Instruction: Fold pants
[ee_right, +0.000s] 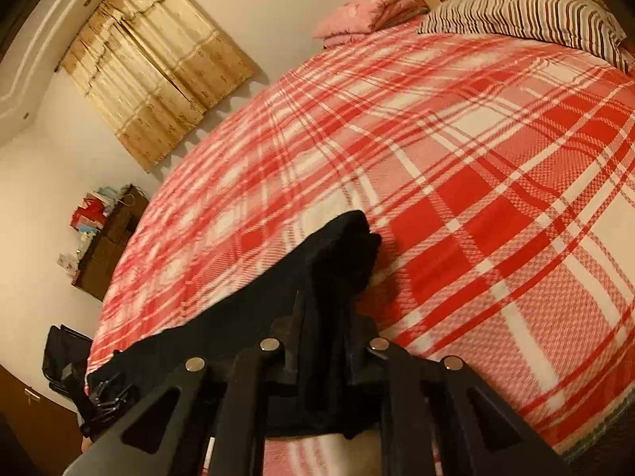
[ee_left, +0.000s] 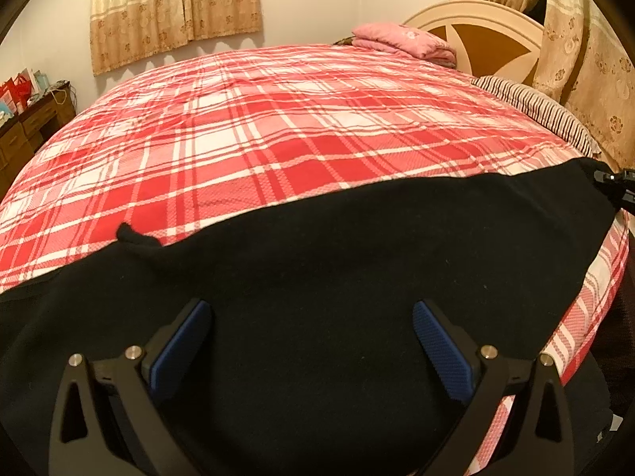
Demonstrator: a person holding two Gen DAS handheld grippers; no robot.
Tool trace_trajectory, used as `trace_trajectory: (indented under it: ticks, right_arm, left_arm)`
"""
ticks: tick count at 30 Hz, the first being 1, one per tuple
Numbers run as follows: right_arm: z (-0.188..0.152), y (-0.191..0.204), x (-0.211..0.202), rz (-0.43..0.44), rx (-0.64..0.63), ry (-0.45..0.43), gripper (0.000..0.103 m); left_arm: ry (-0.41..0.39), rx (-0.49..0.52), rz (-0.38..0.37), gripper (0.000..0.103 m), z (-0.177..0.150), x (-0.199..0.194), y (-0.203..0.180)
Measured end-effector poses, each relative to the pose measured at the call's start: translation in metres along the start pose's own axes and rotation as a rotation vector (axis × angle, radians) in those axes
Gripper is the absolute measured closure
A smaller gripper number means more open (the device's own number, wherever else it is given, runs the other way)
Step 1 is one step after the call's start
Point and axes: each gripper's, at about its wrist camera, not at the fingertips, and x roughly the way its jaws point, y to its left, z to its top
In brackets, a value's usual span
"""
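Pants [ee_left: 337,261] lying flat across lower frame, no fold yet, right gripper [ee_right: 333,305] clamped on an edge at lower centre, left gripper [ee_left: 313,341] gaping above cloth.

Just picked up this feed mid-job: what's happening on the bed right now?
A person is folding black pants spread along the near edge of a red plaid bed cover. The right gripper is shut on a bunched end of the pants. The left gripper hangs open over the middle of the fabric, not gripping it. No fold shows yet.
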Motion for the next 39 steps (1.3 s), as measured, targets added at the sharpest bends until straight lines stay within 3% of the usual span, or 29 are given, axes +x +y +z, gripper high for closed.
trace_trajectory:
  ticks: [7,13,22,39]
  right_arm:
    - [-0.002,0.043,-0.016,0.089,-0.055,-0.034,0.090]
    - [-0.010,0.092,-0.014,0.180,-0.120,-0.008,0.090]
    - [-0.029,0.160,0.027,0.295,-0.194,0.090,0.090]
    - [-0.080,0.249,0.111,0.390,-0.336,0.284,0.090]
  left_arm:
    - [-0.013,-0.048,0.000,0.000,0.000,-0.007,0.011]
    - [-0.046,-0.055,0.011,0.000,0.000,-0.025,0.018]
    - [-0.059,-0.088,0.032,0.000,0.001,-0.032,0.036]
    - [-0.079,-0.100,0.019,0.000,0.004,-0.041,0.049]
